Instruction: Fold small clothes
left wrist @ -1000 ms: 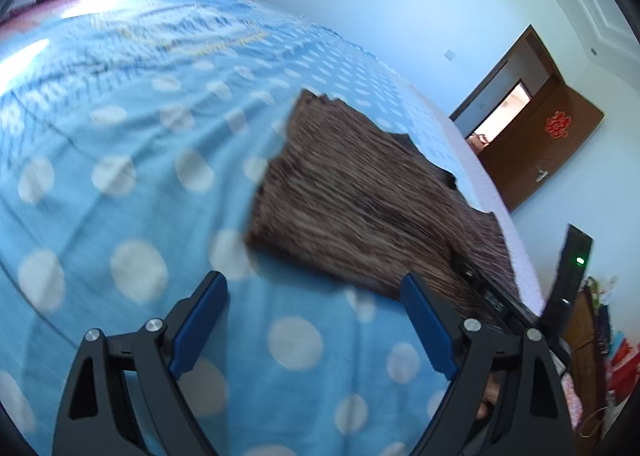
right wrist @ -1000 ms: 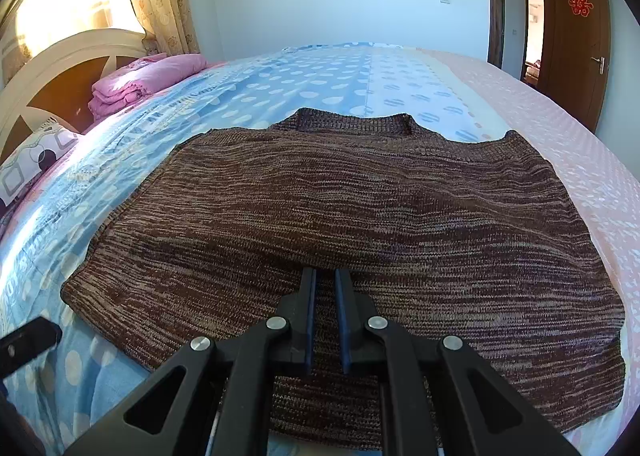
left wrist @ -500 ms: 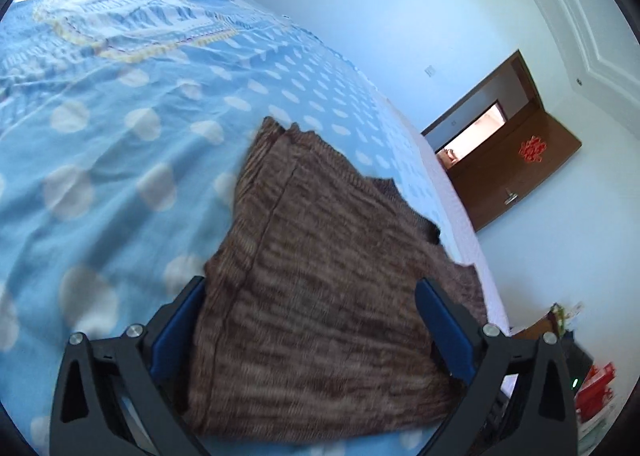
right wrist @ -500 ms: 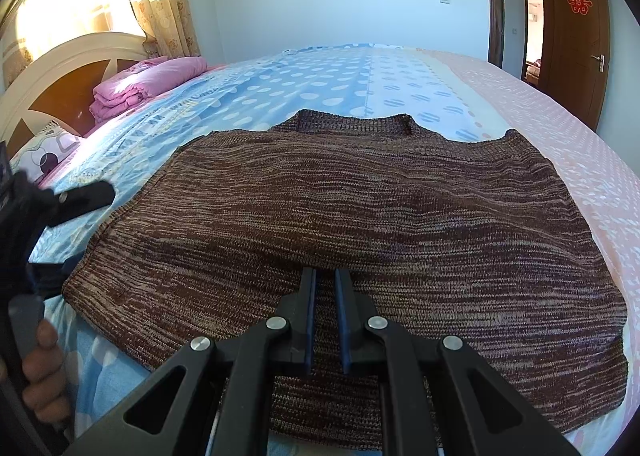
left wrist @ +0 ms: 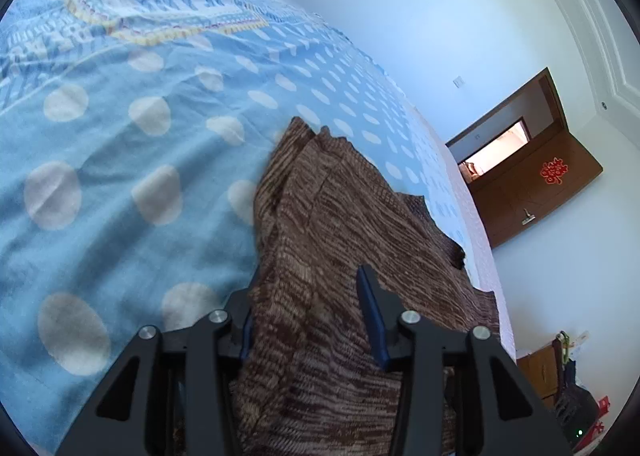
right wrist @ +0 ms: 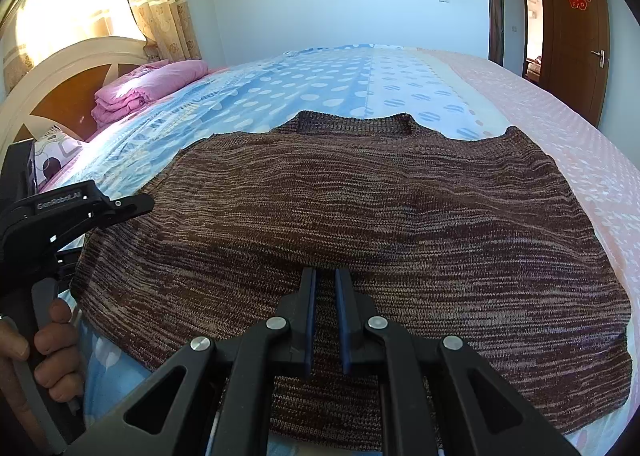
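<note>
A brown knitted sweater (right wrist: 380, 216) lies spread flat on the blue polka-dot bed cover (right wrist: 304, 96), neck away from me. My right gripper (right wrist: 326, 280) is nearly shut over the sweater's near hem, with a narrow gap between its blue pads. My left gripper (left wrist: 308, 288) straddles the sweater's left edge (left wrist: 320, 256), jaws partly closed with fabric bunched between them. It also shows in the right wrist view (right wrist: 80, 212) at the sweater's left side, held by a hand (right wrist: 48, 344).
A folded pink blanket (right wrist: 148, 84) and a patterned pillow (right wrist: 56, 152) lie by the headboard (right wrist: 60, 76). A pink sheet (right wrist: 560, 128) covers the bed's right side. A brown door (right wrist: 576, 28) stands at the far right.
My left gripper has moved in onto the sweater's left edge and its jaws have narrowed around the fabric. The right gripper has stayed in place.
</note>
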`<state>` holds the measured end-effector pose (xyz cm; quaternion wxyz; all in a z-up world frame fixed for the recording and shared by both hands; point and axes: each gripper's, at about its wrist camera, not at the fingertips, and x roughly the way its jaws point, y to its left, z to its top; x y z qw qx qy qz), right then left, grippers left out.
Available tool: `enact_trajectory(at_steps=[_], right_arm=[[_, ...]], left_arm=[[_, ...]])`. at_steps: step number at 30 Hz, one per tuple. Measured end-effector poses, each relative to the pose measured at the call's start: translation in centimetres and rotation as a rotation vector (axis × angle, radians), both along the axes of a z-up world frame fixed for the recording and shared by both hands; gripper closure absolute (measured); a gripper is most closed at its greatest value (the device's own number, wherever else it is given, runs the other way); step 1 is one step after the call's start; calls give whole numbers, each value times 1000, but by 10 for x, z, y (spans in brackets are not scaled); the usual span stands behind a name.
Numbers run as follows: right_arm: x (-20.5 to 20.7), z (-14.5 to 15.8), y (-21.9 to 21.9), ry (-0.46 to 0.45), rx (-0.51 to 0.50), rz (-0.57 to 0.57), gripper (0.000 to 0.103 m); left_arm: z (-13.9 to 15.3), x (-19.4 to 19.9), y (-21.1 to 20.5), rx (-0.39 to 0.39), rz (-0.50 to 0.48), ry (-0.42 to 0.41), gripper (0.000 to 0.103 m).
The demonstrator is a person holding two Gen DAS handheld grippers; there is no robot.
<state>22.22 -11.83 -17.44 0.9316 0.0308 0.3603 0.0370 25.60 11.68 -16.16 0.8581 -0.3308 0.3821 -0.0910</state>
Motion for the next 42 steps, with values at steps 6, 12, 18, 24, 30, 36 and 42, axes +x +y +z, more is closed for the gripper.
enact_trajectory(at_steps=[6,12,18,24,30,36,42], right_arm=[[1,-1,-4,0,29,4,93],[2,-2,-10,2,63,7,93],[3,-4,-14,7,103,9,93],[6,-4,-20,21,167,26,86],[33,19,-41,-2,411,70,68],[100,16,-24,135,560,186,49],[145,0,12,219,522,262,49]], left_arm=[[15,-1,-22,195,-25,-51,87],[42,-20,-96,540,-207,-237,87],[27,-19,-137,715,-386,-220,87],[27,-12,-122,631,-389,-216,87],[26,-12,-119,554,-390,-220,86],[26,-12,-118,525,-391,-221,86],[25,-9,-113,487,-395,-220,86]])
